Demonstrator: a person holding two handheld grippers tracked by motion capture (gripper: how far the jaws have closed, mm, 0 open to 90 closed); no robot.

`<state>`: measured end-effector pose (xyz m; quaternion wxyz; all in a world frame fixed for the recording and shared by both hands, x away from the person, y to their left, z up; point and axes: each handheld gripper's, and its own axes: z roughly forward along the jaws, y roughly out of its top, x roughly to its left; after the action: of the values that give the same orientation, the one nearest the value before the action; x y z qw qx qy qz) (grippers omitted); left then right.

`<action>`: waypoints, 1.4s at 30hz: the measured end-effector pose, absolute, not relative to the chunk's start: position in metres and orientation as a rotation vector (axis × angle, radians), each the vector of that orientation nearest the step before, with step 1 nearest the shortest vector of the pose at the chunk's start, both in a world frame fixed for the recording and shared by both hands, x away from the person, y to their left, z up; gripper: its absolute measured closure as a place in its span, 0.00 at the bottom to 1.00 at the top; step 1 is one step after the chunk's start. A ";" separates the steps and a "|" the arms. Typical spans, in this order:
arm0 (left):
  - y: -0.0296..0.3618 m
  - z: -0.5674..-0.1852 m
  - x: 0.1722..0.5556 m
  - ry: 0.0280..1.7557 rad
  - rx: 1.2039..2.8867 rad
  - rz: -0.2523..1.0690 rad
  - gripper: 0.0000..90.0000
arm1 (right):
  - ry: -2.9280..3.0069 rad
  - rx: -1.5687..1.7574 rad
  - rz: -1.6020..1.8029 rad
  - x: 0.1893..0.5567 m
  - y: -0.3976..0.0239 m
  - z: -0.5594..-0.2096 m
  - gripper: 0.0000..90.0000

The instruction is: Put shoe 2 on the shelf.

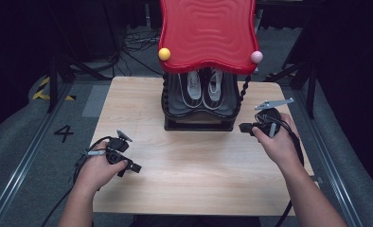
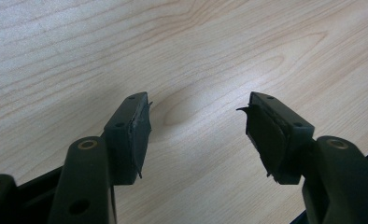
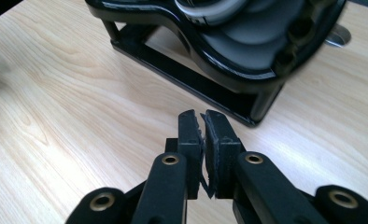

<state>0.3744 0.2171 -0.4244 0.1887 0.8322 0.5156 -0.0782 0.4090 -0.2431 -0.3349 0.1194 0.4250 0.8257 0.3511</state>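
A person holds a gripper in each hand over a pale wooden counter. The left gripper sits low near the counter's front left part, gripped by the left hand. In the left gripper view its fingers stand wide apart, with bare wood grain between and ahead of them and nothing held.

The right gripper is held by the right hand near the counter's right side, pointing toward a black shoe rack. In the right gripper view its fingers are pressed nearly together with only a thin slit between the pads and nothing caught there. The rack's black base frame lies just ahead of these fingers, close but apart from them, and its glossy curved shelf rises above and beyond them.

The rack stands at the far middle of the counter. A pair of dark shoes with white insides rests side by side on its lower shelf, ahead and to the left of the right fingers. A wavy red top covers the rack, with a yellow ball at one front corner and a pink ball at the other.
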 end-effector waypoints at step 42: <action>0.239 -0.429 0.380 1.322 2.273 -0.112 0.43 | 2.523 1.246 0.954 0.394 -0.380 -0.447 0.44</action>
<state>0.3805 0.2390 -0.4289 0.2523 0.8356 0.4862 -0.0410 0.3936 -0.3795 -0.4468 0.0850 0.4179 0.8461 0.3198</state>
